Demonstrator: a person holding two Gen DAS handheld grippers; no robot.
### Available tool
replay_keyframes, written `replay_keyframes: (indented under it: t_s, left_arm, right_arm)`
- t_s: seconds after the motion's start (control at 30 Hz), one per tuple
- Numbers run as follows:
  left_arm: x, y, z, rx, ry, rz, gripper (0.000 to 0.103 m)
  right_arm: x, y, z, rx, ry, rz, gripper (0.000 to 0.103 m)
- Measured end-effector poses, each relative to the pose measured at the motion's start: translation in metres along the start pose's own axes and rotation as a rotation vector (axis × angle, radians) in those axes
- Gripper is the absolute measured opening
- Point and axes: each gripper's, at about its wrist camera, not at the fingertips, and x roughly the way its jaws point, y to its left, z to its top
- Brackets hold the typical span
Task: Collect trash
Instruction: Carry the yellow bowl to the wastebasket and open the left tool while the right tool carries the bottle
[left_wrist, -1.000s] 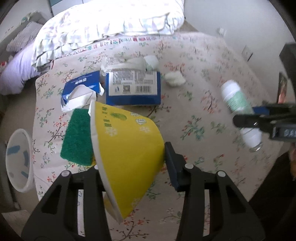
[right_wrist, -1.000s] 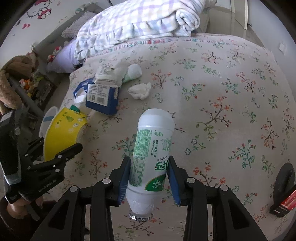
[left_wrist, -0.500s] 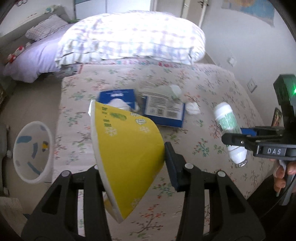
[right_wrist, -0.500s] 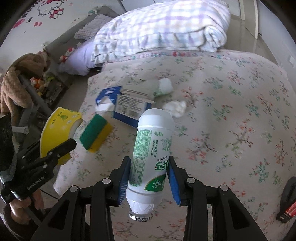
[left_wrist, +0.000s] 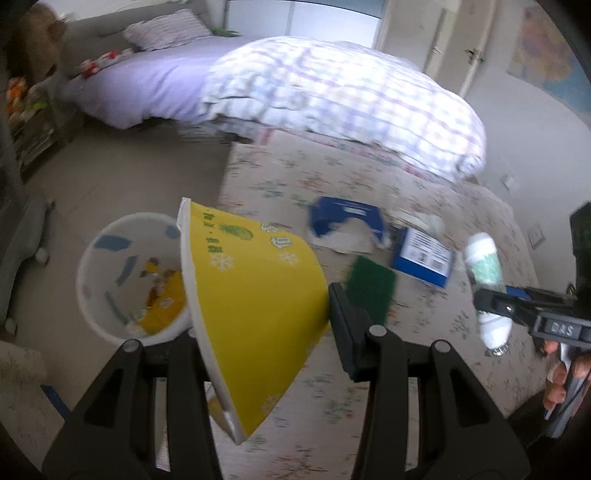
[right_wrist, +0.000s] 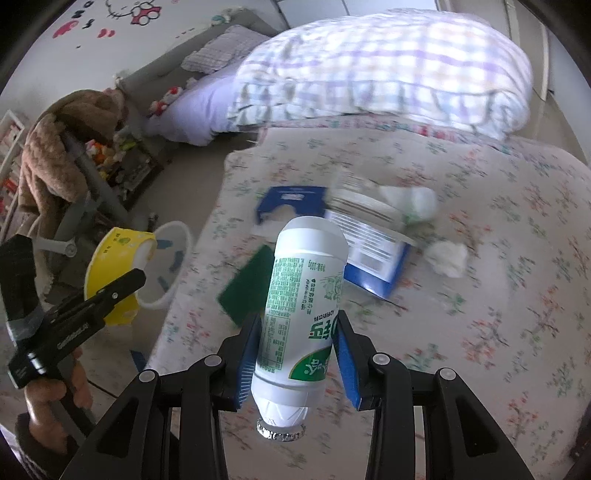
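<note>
My left gripper (left_wrist: 258, 314) is shut on a yellow paper bowl (left_wrist: 251, 295) and holds it in the air beside the bed's left edge, just right of a white trash bin (left_wrist: 125, 273) on the floor. The bin holds some yellow and white scraps. My right gripper (right_wrist: 299, 354) is shut on a white and green plastic bottle (right_wrist: 303, 302), held cap down over the bed. The bottle also shows in the left wrist view (left_wrist: 487, 280), and the bowl in the right wrist view (right_wrist: 114, 269).
On the floral bedspread (right_wrist: 480, 332) lie a green sponge (left_wrist: 371, 290), a torn blue box (left_wrist: 343, 218), a blue and white carton (left_wrist: 424, 258), a crumpled tissue (right_wrist: 447, 256) and a white wrapper (right_wrist: 402, 201). A checked duvet (left_wrist: 351, 92) is piled behind.
Both grippers have swung left with their loads. The trash bin has come much closer to the yellow bowl in the left wrist view. The view is blurred by motion.
</note>
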Motion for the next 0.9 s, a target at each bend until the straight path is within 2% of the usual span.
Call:
replay_keyframes:
  t_s: [0.27,0.4,0.43,0.5,0.53,0.57,0.77,0.9]
  left_arm:
    - [0.018,0.068,0.006,-0.138,-0.017,0.102,0.048]
    - [0.024,0.086,0.009,-0.173,-0.043,0.12,0.049]
    - [0.024,0.089,0.009,-0.186,-0.052,0.128,0.053]
    - [0.025,0.095,0.009,-0.208,-0.049,0.13,0.067]
    - [0.024,0.096,0.008,-0.225,-0.051,0.15,0.081]
    - [0.022,0.099,0.008,-0.234,-0.059,0.174,0.087]
    - [0.016,0.116,0.0,-0.256,-0.031,0.305,0.092]
    - [0.008,0.138,-0.011,-0.307,-0.008,0.337,0.093]
  right_arm:
    - [0.022,0.043,0.014,-0.062,0.011,0.037,0.04]
    - [0.034,0.059,0.021,-0.084,0.022,0.052,0.04]
    - [0.037,0.064,0.023,-0.096,0.023,0.051,0.04]
    - [0.042,0.072,0.024,-0.109,0.023,0.05,0.04]
    - [0.047,0.075,0.026,-0.112,0.026,0.049,0.04]
    - [0.049,0.077,0.027,-0.111,0.029,0.051,0.04]
    - [0.07,0.096,0.035,-0.124,0.049,0.058,0.04]
    - [0.087,0.118,0.042,-0.145,0.062,0.066,0.04]
